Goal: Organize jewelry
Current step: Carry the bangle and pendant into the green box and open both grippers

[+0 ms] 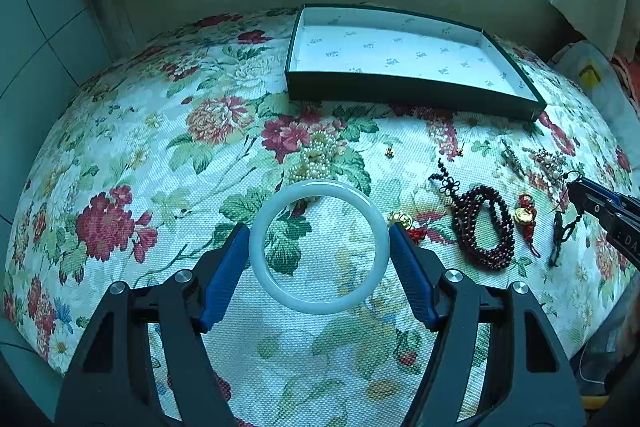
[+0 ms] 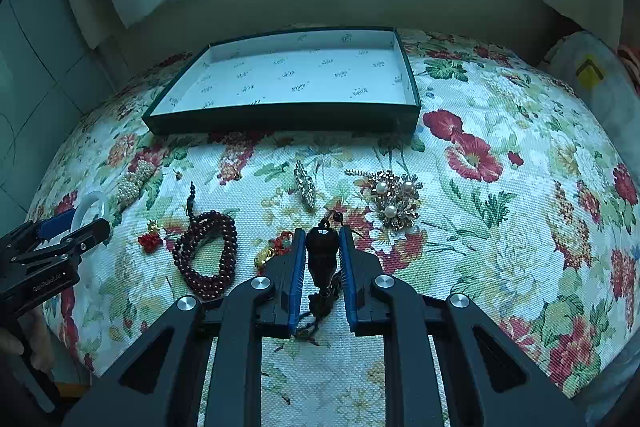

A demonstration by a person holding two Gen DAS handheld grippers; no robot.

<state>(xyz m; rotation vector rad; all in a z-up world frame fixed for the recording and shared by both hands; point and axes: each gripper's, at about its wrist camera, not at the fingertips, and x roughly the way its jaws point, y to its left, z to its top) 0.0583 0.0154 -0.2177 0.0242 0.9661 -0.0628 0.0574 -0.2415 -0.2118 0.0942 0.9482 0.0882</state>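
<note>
My left gripper (image 1: 319, 233) is shut on a pale jade bangle (image 1: 319, 247), its blue pads pressing both sides, above the floral cloth; it also shows in the right wrist view (image 2: 91, 210). My right gripper (image 2: 322, 233) is shut on a dark carved pendant (image 2: 321, 254) with a tassel hanging below. An open dark green tray (image 1: 400, 87) with a white printed lining lies at the back, also in the right wrist view (image 2: 280, 121). On the cloth lie a dark red bead strand (image 2: 206, 255), a pearl bracelet (image 1: 318, 157) and a pearl brooch (image 2: 394, 201).
A silver brooch (image 2: 305, 185), a red-and-gold charm (image 2: 150, 237), a gold charm (image 2: 268, 253) and a small gold earring (image 1: 389, 151) lie on the floral cloth (image 2: 500, 227). Curtains and a wall stand behind the round table. A pale bag (image 2: 596, 79) sits at the right.
</note>
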